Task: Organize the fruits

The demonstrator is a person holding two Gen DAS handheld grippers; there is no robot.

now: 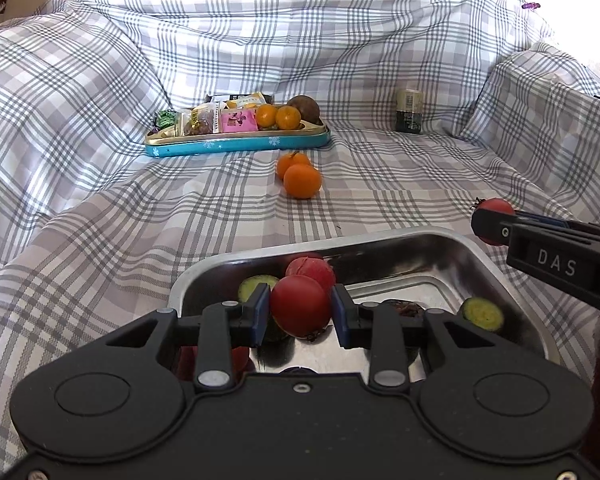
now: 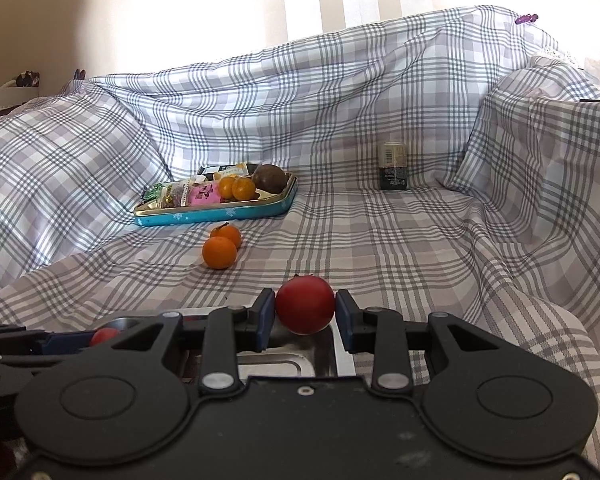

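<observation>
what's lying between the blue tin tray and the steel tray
Two oranges lying close together on the plaid cloth, nearer the blue tin tray than the steel tray; left wrist view shows it.

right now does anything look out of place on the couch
Two oranges lie loose on the plaid cover, in front of the blue snack tin rather than in it with the other oranges. A can stands alone farther right.

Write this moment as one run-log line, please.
left gripper: shut on red tomato, over metal tray | right gripper: shut on second tomato | loose oranges: on cloth
</observation>
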